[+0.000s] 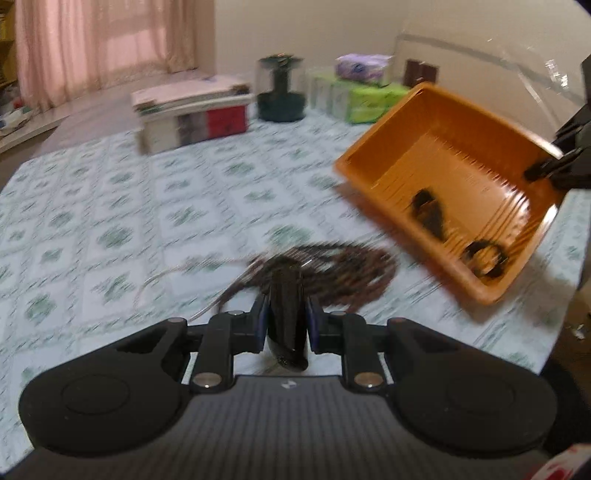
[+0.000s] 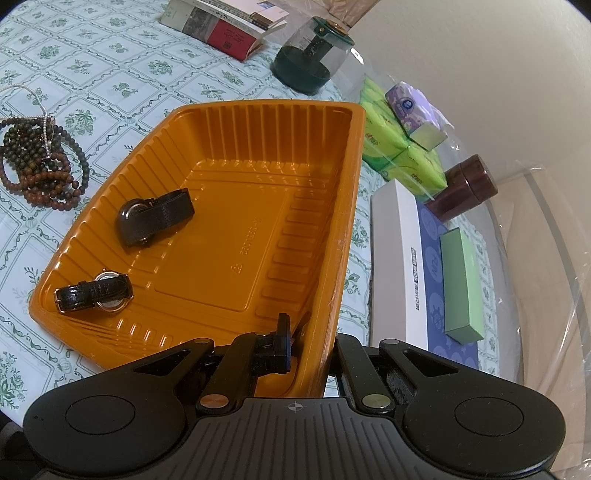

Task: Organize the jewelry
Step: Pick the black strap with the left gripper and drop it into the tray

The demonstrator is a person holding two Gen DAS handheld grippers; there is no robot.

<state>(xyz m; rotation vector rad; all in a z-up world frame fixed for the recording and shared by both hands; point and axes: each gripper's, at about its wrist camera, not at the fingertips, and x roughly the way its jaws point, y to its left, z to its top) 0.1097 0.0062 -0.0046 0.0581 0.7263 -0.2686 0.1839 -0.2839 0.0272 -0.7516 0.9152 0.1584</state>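
Left tool (image 1: pixel 287 317) clamps black strap (image 1: pixel 288 314); right tool (image 2: pixel 310 347) clamps tray (image 2: pixel 258 206) over tablecloth (image 1: pixel 110 206).

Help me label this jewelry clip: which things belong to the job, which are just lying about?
Job: orange tray, two watches, bead strings, black watch in left gripper, right gripper.
Lying about: books, tissue packs, brown jar, green box.

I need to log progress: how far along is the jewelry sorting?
Done: two watches lie in the orange tray. In hand: the right gripper clamps the tray's rim; the left gripper holds a dark strap-like item. Left: the bead bracelets on the tablecloth.
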